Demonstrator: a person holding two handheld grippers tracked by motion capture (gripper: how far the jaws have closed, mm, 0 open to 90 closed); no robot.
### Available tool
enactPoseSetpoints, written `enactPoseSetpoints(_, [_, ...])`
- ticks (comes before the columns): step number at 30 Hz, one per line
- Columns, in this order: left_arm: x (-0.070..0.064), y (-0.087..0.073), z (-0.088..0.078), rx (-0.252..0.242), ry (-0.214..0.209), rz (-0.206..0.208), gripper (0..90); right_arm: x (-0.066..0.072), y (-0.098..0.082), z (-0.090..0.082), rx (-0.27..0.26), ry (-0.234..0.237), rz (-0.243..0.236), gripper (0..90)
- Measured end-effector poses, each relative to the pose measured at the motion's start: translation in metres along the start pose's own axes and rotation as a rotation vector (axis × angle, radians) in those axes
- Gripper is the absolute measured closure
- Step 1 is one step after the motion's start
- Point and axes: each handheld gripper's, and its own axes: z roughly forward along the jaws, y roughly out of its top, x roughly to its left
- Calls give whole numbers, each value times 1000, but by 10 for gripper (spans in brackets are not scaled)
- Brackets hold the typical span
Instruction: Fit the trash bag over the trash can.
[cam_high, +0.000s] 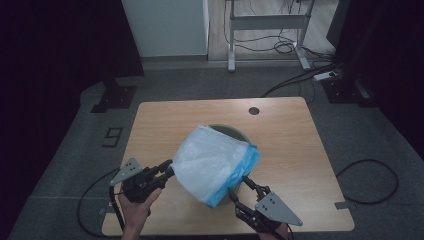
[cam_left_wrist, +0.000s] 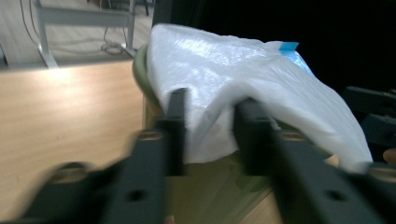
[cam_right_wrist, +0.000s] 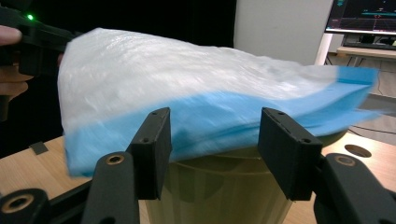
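While both grippers' jaws stand apart, the white bag overhangs the green bin's rim.

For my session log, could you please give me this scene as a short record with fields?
surface: wooden table
bin: green bin on the table, mostly covered
bag: white plastic bag with blue edge draped over the bin
left gripper: jaws open, bag's white end between them
right gripper: jaws open, at bag's blue edge
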Motion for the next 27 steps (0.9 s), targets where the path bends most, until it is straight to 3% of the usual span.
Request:
enactPoseSetpoints(1, [-3,1,-2,6,6,27,485,0,1,0,-1,-1,1,439])
enactPoseSetpoints(2, [-3,1,-2,6,6,27,428,0,1,0,-1,-3,-4,440])
enactPoseSetpoints(3, [-5,2,-5,11,14,57,428,0,1,0,-1,-3,-4,440])
enactPoseSetpoints(4, [-8,3,-9,14,10,81,346,0,3,0,8,-10,-8,443])
enactPoseSetpoints(9, [-10,5,-19,22,-28,130,228,-1,5,0,25,-40,-12,448])
enactPoseSetpoints(16, [-14,11,-27,3,-57,128,224,-1,8,1,28,-49,-14,453])
enactPoseSetpoints(20, [-26,22,-23,2,-70,126,266,-1,8,2,30,-48,-17,455])
enactPoseSetpoints(23, [-35,29,-10,36,-59,148,298,0,8,2,33,-46,-17,456])
enactPoseSetpoints(27, [-40,30,18,135,-86,160,299,1,7,2,34,-43,-18,457])
